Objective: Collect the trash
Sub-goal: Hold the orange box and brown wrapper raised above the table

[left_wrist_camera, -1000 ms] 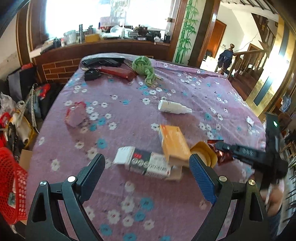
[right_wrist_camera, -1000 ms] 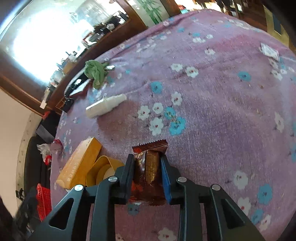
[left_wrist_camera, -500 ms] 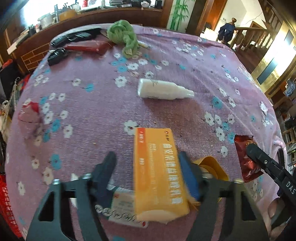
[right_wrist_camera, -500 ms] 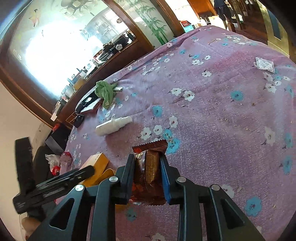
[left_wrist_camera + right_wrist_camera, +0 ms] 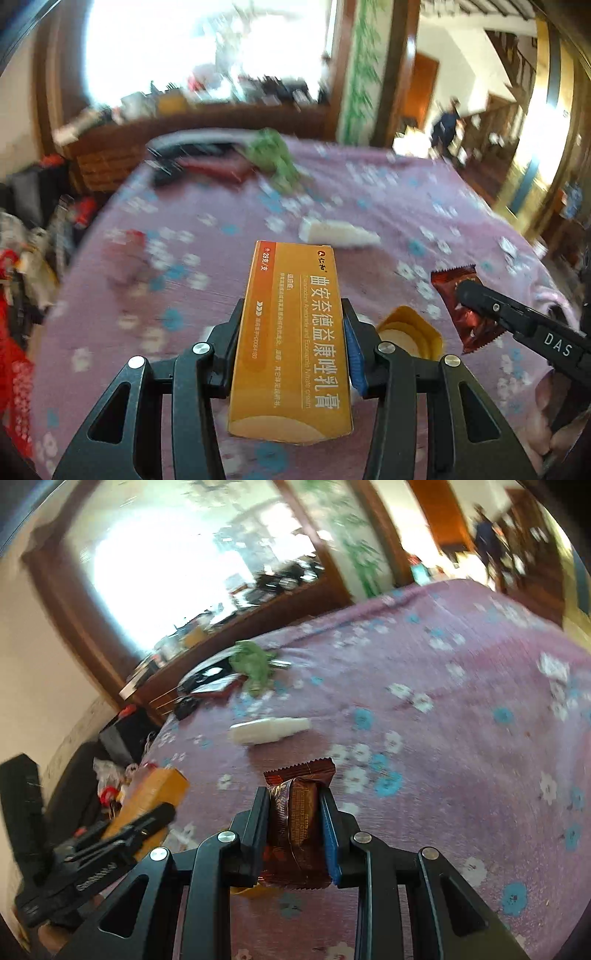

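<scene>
Between left fingers (image 5: 293,345): orange box (image 5: 295,339), lengthwise forward | right fingers (image 5: 293,825): clamping brown wrapper (image 5: 297,812)

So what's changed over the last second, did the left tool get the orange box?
Yes. The left tool, open a second ago, closed on the orange box and lifted it off the purple cloth. The right tool still grips the brown wrapper. The white bottle and green cloth haven't moved.

A bright window (image 5: 207,55) glares white above a cluttered dark wooden sideboard (image 5: 207,118) at the far wall. The bench's purple flowered cloth (image 5: 369,192) fills the foreground, and to the right a wooden staircase (image 5: 491,107) rises beside an orange door (image 5: 421,88)
</scene>
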### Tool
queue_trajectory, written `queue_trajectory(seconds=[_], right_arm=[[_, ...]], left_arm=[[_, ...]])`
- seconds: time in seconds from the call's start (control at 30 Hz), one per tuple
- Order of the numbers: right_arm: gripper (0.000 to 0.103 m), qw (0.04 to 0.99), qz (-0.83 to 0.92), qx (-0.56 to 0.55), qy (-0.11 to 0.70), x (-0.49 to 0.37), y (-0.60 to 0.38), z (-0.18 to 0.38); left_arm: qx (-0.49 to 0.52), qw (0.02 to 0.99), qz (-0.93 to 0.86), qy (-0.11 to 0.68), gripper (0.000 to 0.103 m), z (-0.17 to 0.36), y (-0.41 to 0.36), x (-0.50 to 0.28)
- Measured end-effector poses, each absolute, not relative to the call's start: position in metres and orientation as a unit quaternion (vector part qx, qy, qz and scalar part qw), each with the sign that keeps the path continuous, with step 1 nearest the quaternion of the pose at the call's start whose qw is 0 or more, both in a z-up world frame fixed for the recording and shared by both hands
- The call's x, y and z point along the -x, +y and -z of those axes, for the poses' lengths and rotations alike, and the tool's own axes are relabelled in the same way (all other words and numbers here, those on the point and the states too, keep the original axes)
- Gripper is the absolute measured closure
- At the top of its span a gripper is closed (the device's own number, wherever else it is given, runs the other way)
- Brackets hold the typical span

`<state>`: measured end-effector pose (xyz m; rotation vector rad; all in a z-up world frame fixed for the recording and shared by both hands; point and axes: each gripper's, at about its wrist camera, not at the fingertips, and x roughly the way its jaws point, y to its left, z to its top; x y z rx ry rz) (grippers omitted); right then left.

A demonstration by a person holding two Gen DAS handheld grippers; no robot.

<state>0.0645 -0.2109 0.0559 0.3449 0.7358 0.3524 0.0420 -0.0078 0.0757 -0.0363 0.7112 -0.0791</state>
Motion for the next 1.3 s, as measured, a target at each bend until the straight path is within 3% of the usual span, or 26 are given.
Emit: queue_trajectory(seconds=[0.13,0.4,1.3], right_arm=[[0.074,0.911,-0.206,-0.114,0.338,-0.053,-0.183,-0.061],[0.074,0.915,-0.227,-0.053,0.329,-0.041,-0.155,-0.056],[0.074,0.917,-0.226,-0.038,0.328,-0.04,-0.148,-0.054]], left_arm=[[0.014,0.952,-0.018,0.307,0.058,-0.072,0.011,-0.023],[0.019,0.951,-0.037,0.307,0.058,-0.06,0.026,-0.025],[-0.01,0.951,-0.045,0.306,0.058,-0.054,0.017,-0.022]])
